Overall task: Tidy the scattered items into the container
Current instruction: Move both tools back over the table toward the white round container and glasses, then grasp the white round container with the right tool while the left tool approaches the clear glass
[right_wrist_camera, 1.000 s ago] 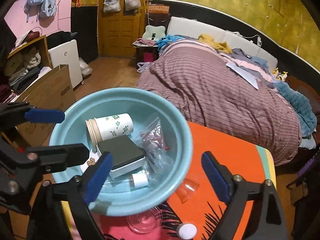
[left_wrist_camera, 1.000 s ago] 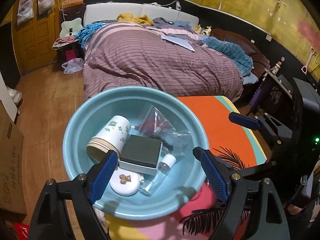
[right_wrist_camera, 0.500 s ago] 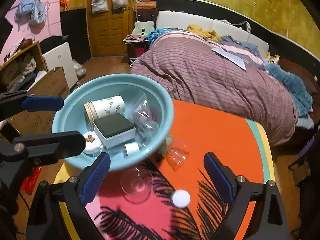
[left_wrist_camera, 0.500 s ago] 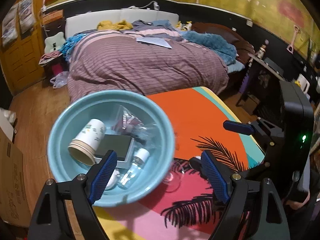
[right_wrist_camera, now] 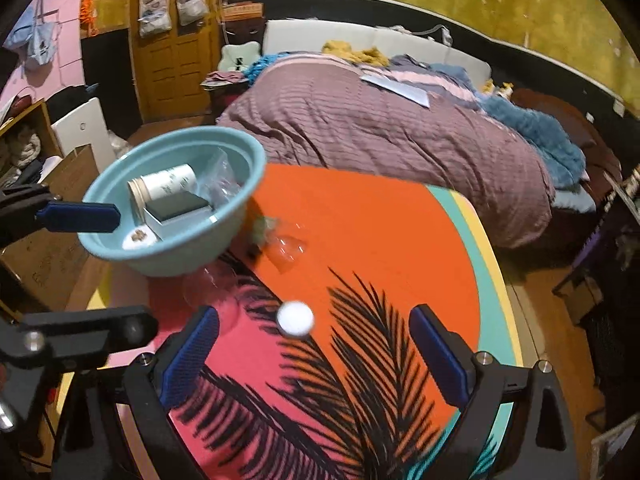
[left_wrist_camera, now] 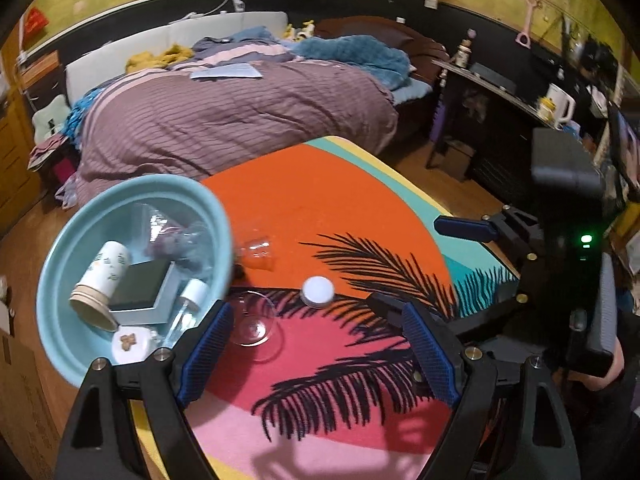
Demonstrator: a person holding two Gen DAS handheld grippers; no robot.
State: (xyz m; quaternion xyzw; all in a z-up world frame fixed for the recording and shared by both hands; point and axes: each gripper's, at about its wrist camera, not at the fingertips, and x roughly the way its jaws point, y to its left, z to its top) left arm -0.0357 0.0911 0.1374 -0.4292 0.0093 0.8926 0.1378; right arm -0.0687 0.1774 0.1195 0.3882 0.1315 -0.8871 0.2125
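While spread wide, both grippers point(left_wrist_camera: 316, 350) point(right_wrist_camera: 314, 356) empty.

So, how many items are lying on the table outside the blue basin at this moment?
3. A clear plastic cup lies on its side beside the blue basin, a clear glass bowl sits nearer the camera, and a white round lid is right of it. Others may be hidden.

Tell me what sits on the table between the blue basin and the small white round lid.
Two clear pieces: a tipped plastic cup and a glass, between the basin and lid. Left wrist view shows it best.
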